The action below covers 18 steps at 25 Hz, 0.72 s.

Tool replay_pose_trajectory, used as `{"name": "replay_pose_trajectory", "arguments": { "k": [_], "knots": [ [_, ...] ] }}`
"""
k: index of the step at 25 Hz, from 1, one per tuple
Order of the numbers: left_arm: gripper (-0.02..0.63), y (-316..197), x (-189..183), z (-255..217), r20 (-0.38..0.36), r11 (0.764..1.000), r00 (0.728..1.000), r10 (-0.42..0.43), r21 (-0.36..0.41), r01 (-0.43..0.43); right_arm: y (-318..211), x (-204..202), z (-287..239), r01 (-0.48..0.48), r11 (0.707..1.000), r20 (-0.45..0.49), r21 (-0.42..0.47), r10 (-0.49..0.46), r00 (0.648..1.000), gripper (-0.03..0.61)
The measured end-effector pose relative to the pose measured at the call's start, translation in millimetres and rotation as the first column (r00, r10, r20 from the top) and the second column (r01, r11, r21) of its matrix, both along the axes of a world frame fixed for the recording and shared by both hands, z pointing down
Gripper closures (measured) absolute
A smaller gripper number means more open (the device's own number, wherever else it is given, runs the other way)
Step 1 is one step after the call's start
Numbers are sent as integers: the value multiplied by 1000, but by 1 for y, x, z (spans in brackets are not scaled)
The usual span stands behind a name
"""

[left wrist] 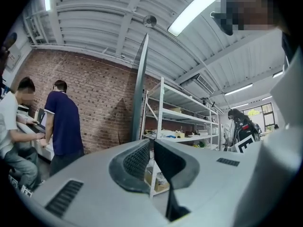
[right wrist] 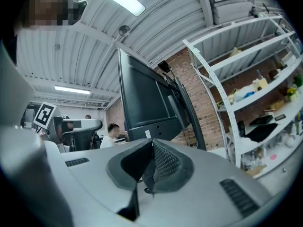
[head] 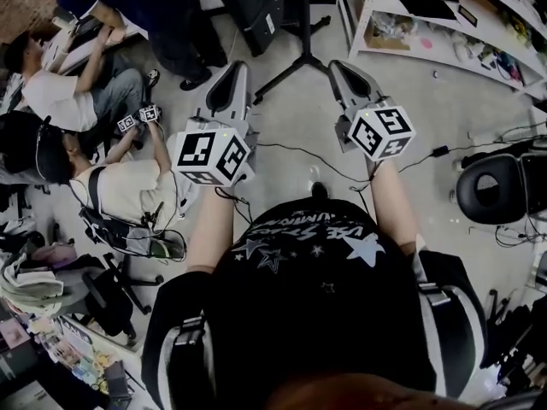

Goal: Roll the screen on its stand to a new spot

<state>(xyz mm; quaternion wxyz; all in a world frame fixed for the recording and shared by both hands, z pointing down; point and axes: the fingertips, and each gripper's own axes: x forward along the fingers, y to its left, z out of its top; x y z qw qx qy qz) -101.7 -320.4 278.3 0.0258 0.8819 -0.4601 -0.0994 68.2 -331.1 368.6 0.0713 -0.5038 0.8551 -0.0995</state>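
Judging by the gap, this is the approach: the screen on its stand stands just ahead. The left gripper and right gripper are closed and empty; next they must meet the stand and push.

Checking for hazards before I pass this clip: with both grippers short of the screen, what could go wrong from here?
A black cable lies on the floor between the person and the stand's legs; a foot or the rolling stand might snag it. The left gripper and right gripper are shut and empty, so a push with closed jaws could slip off the screen. The shelf and seated people flank the route; a wide swing could strike them.
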Motion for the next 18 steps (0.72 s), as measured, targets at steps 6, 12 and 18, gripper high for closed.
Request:
{"name": "replay_pose_trajectory", "arguments": {
  "k": [6,12,18],
  "knots": [
    [587,-31,10,-11,-17,995,996,-90,30,90,-25,31,-1,19,1000,3,9,-19,1000,572],
    [399,-61,20,-22,-25,983,985,-170,58,172,-50,62,-6,51,999,-3,20,-51,999,571],
    [286,-90,15,-33,21,970,974,-226,93,223,-69,64,1,77,997,10,-3,-77,997,571]
  ]
}}
